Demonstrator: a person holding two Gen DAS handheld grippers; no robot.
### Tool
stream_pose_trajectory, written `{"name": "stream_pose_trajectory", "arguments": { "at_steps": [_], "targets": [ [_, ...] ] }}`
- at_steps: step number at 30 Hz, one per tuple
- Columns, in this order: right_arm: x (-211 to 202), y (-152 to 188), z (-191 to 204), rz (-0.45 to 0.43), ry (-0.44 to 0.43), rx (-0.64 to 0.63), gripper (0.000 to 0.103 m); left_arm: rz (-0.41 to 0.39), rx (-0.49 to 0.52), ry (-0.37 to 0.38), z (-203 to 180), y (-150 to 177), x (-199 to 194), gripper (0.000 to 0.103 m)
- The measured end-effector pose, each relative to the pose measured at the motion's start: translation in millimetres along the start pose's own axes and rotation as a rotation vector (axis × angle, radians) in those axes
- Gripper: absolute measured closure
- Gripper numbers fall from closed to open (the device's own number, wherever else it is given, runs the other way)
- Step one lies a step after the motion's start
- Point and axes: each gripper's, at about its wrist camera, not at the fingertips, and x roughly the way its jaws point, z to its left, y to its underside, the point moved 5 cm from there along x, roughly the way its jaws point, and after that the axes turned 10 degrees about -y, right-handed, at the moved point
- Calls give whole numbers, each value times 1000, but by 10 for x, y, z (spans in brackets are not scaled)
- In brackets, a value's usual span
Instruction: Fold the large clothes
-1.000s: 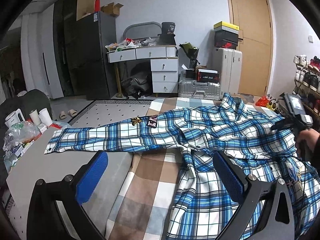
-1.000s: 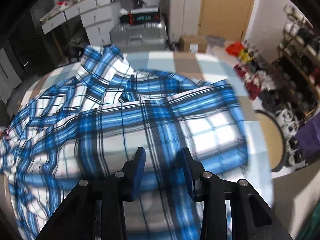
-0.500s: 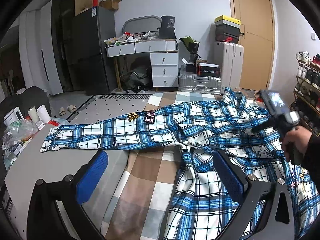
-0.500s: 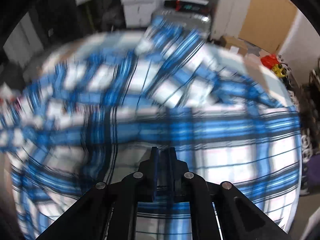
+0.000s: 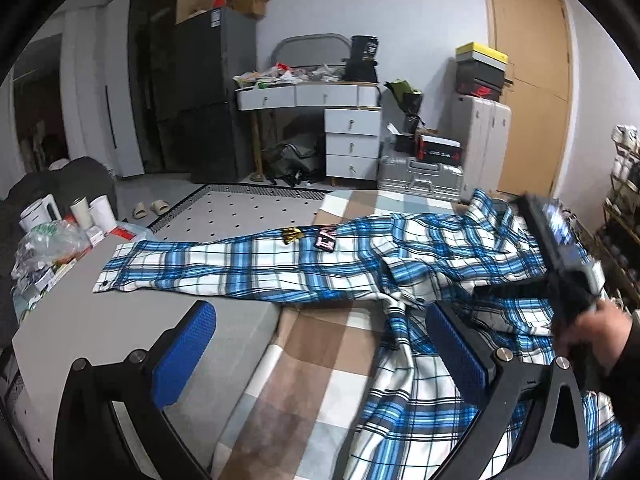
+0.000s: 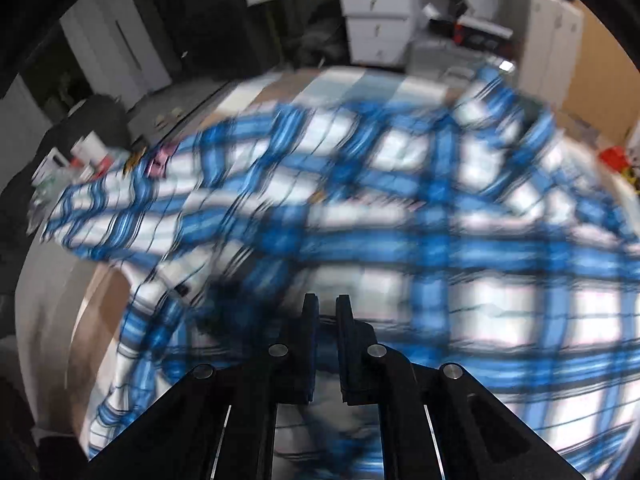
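A large blue-and-white plaid shirt (image 5: pixel 280 268) lies spread on the checkered bed cover (image 5: pixel 320 344), one sleeve stretched left onto a grey tabletop (image 5: pixel 100 332). My left gripper (image 5: pixel 318 314) hovers open above the bed's near side, with nothing between its blue pads. In the right wrist view, my right gripper (image 6: pixel 327 302) points steeply down with its fingers nearly together, pinching a fold of the shirt (image 6: pixel 440 240), which is blurred by motion. The left wrist view shows a hand (image 5: pixel 592 332) holding that gripper over the shirt's right half.
Cups, a kettle and plastic bags (image 5: pixel 52 240) crowd the table's left end. Behind the bed stand white drawers (image 5: pixel 352 140), suitcases (image 5: pixel 424 176), a dark fridge and a wooden door (image 5: pixel 524 92). A shoe rack (image 5: pixel 624 184) lines the right wall.
The right gripper's fingers closed from open onto the shirt, and it swept left across the bed, dragging fabric along. The left gripper barely moved.
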Motion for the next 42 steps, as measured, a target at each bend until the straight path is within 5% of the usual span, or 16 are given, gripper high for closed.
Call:
{"name": "stream_pose_trajectory", "arguments": {
  "at_steps": [4,10,16,22,26,28,30,32,34,38,42],
  "targets": [
    [165,28,163,-1,92,-3,95,6,-11,-24,66,13,39,1],
    [-4,-309,491,-119,63,-15,93,8,-21,-27,135,17,52,1],
    [499,-328,504,3,88,63,98,-6,-25,-12,144,8,3,1],
    [286,-344,375,-39,100,70,98,-4,-14,-2,184,6,34,1],
    [-214,-376,-159,-130,249,102,93,7,-37,13,237,3,42,1],
    [-543,-303,-659,-143,372,179,60,8,-45,18,236,-3,37,1],
    [-811,-181,-1128,-137,471,248,49,5,-40,24,204,-5,18,1],
    [-1082,5,-1609,-121,589,287,48,-6,-36,23,177,-9,-2,1],
    [-1283,201,-1987,-111,619,340,40,-13,-31,20,150,-5,-12,1],
    [-1169,621,-2527,-23,467,548,42,-5,-17,26,71,3,7,1],
    [-1236,607,-2466,-54,497,452,42,-24,0,12,5,-3,-12,1]
  ]
}}
